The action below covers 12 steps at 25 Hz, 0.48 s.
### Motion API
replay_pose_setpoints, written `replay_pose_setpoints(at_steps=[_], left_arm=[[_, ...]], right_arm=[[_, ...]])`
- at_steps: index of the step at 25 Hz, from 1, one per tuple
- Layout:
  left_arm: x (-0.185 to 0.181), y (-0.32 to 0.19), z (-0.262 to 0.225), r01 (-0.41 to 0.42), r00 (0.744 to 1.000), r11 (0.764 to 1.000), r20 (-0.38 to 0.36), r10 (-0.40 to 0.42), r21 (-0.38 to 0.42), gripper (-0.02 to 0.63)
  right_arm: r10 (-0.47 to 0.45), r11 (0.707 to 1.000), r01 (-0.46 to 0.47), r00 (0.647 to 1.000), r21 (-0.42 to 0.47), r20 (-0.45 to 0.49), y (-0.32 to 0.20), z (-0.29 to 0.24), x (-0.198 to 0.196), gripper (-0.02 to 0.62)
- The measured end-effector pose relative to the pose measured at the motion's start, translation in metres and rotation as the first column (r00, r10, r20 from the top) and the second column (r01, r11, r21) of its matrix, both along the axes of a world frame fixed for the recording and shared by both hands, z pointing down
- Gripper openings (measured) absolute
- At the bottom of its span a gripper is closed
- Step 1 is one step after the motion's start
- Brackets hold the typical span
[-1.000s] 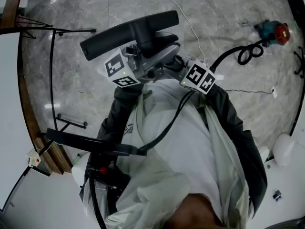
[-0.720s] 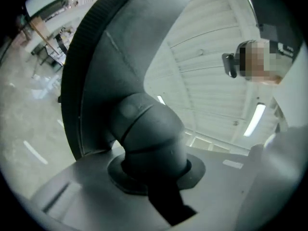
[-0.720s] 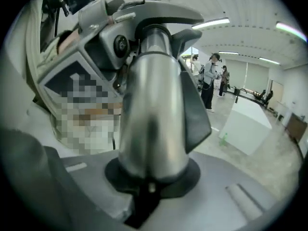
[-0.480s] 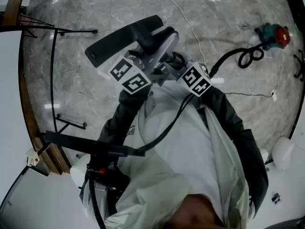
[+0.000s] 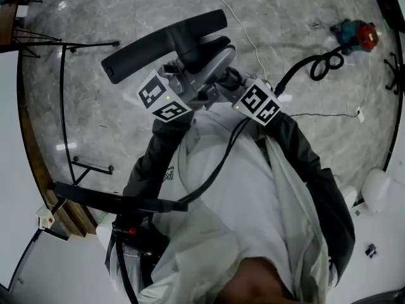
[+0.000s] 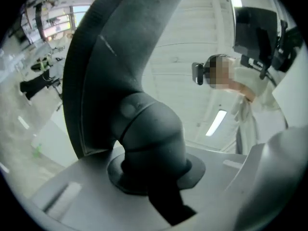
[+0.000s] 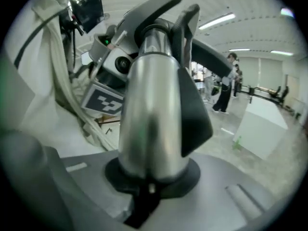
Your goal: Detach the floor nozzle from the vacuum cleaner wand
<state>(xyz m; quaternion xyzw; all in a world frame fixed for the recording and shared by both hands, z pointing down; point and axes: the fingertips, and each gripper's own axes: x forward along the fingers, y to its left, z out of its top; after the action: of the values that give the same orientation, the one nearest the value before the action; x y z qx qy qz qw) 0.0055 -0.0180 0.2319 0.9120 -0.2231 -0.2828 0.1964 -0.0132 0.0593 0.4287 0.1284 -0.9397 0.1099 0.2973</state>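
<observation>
Right gripper (image 7: 148,179) is clamped on the steel wand (image 7: 151,105), left gripper (image 6: 150,184) on the nozzle neck (image 6: 150,129). Floor nozzle (image 5: 163,41) is held at upper centre of the head view. Judged rigid, light, slick; best gripped close to the joint.

I see a grey marble floor (image 5: 114,125). At two o'clock a teal-and-red machine (image 5: 355,35) lies on it, with a black hose (image 5: 324,63) looped just beside. A white cord (image 5: 243,25) trails in from twelve o'clock. At nine o'clock stands a black metal frame (image 5: 61,106).
</observation>
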Motion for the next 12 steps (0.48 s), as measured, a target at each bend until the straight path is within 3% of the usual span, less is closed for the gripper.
replay_pose_setpoints(at_steps=[2, 4, 5, 6, 7, 9, 11, 12], left_arm=[[-0.007, -0.016, 0.016, 0.152, 0.987, 0.981, 0.078, -0.143, -0.120, 0.078], [-0.019, -0.030, 0.030, 0.308, 0.948, 0.921, 0.162, -0.275, -0.238, 0.078], [-0.025, -0.034, 0.034, 0.358, 0.930, 0.892, 0.190, -0.315, -0.277, 0.078], [-0.028, -0.036, 0.035, 0.377, 0.923, 0.878, 0.200, -0.329, -0.296, 0.078], [-0.027, -0.036, 0.034, 0.367, 0.927, 0.882, 0.195, -0.320, -0.295, 0.078], [-0.018, -0.029, 0.027, 0.274, 0.957, 0.930, 0.163, -0.239, -0.246, 0.078], [-0.005, -0.014, 0.014, 0.114, 0.987, 0.983, 0.125, -0.096, -0.145, 0.078], [0.002, -0.004, 0.005, 0.022, 0.995, 0.996, 0.104, -0.014, -0.081, 0.081]], right_arm=[[0.121, 0.992, -0.119, 0.991, 0.042, -0.050, -0.010, 0.008, 0.002, 0.049], [0.192, 0.980, -0.185, 0.976, 0.079, -0.099, -0.019, 0.012, 0.003, 0.049], [0.204, 0.977, -0.194, 0.972, 0.091, -0.114, -0.022, 0.012, 0.003, 0.049], [0.200, 0.977, -0.189, 0.973, 0.098, -0.119, -0.024, 0.012, 0.002, 0.049], [0.183, 0.980, -0.172, 0.976, 0.101, -0.114, -0.024, 0.012, 0.001, 0.049], [0.121, 0.989, -0.112, 0.988, 0.093, -0.093, -0.021, 0.010, 0.001, 0.049], [0.021, 0.998, -0.018, 0.999, 0.064, -0.048, -0.012, 0.005, -0.001, 0.049], [-0.040, 0.998, 0.041, 0.999, 0.045, -0.021, -0.005, 0.000, -0.001, 0.049]])
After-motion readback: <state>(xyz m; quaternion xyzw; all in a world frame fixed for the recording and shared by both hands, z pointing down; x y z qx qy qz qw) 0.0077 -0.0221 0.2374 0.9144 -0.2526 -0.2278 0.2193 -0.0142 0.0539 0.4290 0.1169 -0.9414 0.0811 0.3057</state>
